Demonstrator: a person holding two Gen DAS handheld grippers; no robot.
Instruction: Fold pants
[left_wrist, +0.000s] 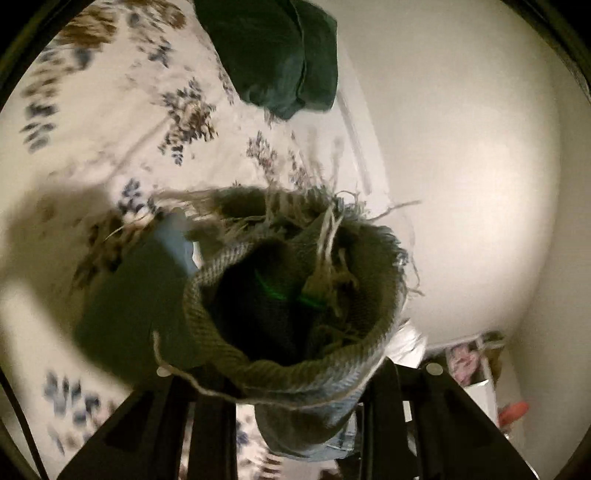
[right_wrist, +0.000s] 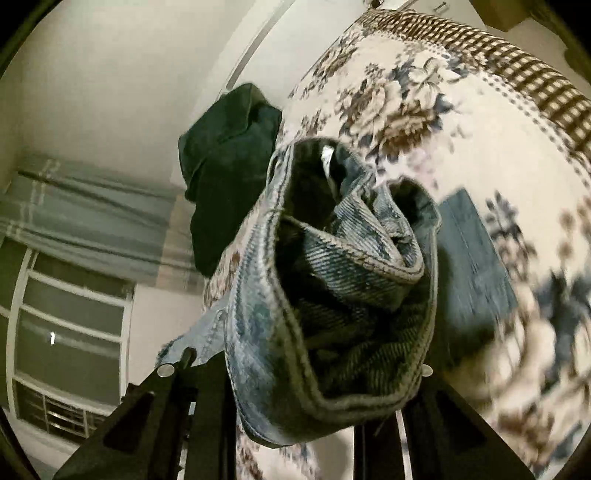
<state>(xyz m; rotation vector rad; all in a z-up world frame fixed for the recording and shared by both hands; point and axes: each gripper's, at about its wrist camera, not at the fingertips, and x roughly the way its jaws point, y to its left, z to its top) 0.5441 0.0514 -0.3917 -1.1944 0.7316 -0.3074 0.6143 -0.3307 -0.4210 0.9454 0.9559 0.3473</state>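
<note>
Pale-blue denim pants (right_wrist: 332, 295) hang lifted above the floral bedspread (right_wrist: 480, 110), frayed hem (left_wrist: 295, 295) pinched in the left gripper (left_wrist: 295, 391), waistband (right_wrist: 258, 295) clamped in the right gripper (right_wrist: 295, 406), seemingly to stretch them lengthwise, dark-green garment (left_wrist: 273, 55) beyond.

Both grippers (left_wrist: 295, 391) (right_wrist: 295, 398) clamped (raised)

- A home bedroom: a bed covered by a cream bedspread printed with blue and brown flowers (right_wrist: 424, 96) fills the right wrist view from 12 to 5 o'clock.
- A dark green folded garment (left_wrist: 273, 55) lies on it at 12 o'clock in the left wrist view.
- Grey-blue striped curtains (right_wrist: 92, 218) hang above a white-framed window (right_wrist: 70, 332) at 8 o'clock.
</note>
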